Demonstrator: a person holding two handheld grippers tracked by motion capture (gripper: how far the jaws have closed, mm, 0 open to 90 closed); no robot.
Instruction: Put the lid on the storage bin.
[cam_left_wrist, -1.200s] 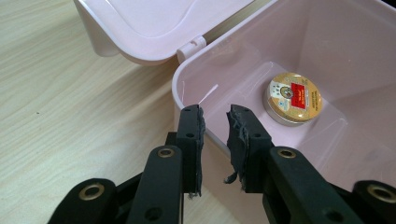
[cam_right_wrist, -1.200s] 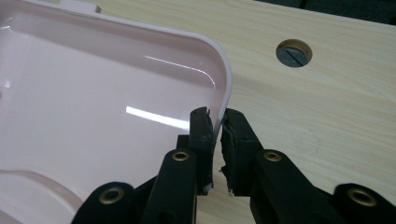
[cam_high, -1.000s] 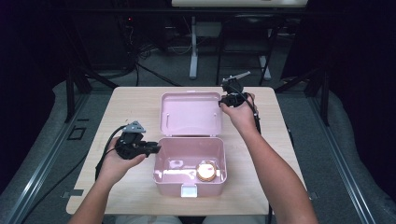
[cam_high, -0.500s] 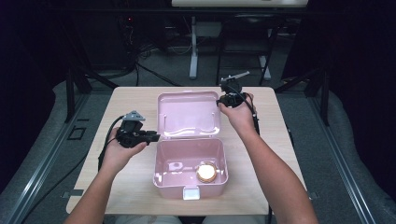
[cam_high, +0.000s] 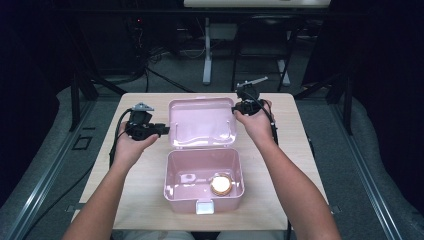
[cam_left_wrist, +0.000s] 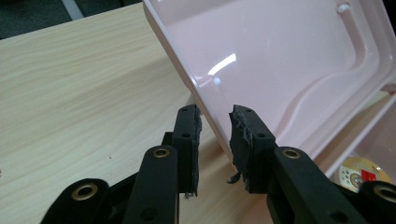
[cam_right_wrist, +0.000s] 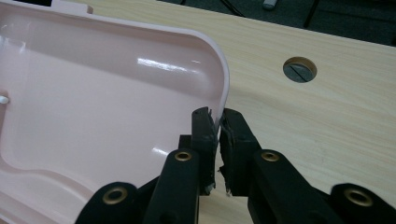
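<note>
A pink plastic box stands open mid-table with its lid raised behind it. A round gold tin lies inside, also seen as the gold tin at the lower right of the left gripper view. My right gripper is shut on the lid's right edge; its pads pinch the rim of the lid at the right gripper. My left gripper sits at the lid's left edge. Its jaws have just been opening, and the left gripper straddles the lid with a gap showing.
The wooden table has bare room to the left and right of the box. A round cable hole sits in the tabletop beyond the right gripper. Dark floor, cables and stand legs lie past the far edge.
My left hand has moved away from the box's lower left wall, farther up the table to the lid's left edge. The right hand and lid have stayed put.
</note>
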